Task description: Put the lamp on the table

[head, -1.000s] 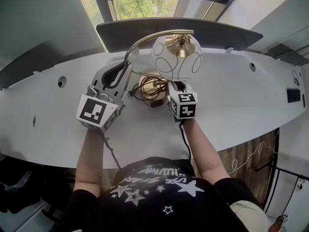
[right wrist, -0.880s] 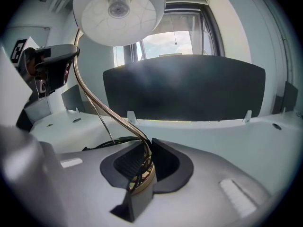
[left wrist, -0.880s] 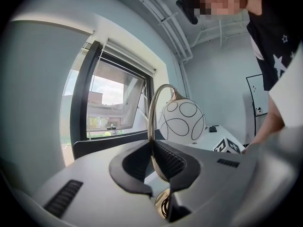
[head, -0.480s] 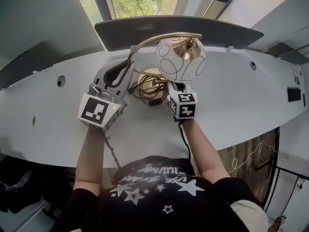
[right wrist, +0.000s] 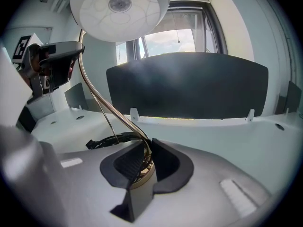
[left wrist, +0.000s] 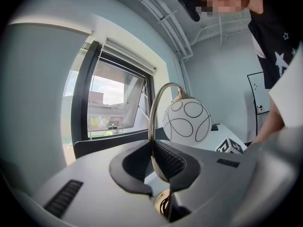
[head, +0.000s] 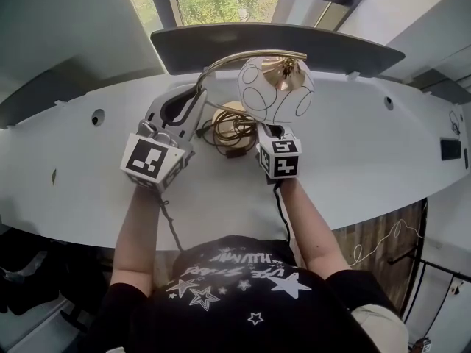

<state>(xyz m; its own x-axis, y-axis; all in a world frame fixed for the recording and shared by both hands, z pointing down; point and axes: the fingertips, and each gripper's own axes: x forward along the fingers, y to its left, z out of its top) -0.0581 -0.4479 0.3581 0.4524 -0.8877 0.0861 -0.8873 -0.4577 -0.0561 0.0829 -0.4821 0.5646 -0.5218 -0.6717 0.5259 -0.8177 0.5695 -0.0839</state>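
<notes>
Your left tongs clamp lamp stem; right tongs pinch it at base. Lamp just nudged slightly forward; base looks down on tabletop, release likely next.

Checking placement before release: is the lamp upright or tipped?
Upright. Base lowest, at the table; stem arches up; shade hangs from its top.

The lamp is seen near the far edge of the table, before a panel, behind which a window is set. Its base appears to rest on the table, with a cord coiled against it. The stem is clasped left of the base by the left gripper, and at the base by the right gripper, beneath the shade.
</notes>
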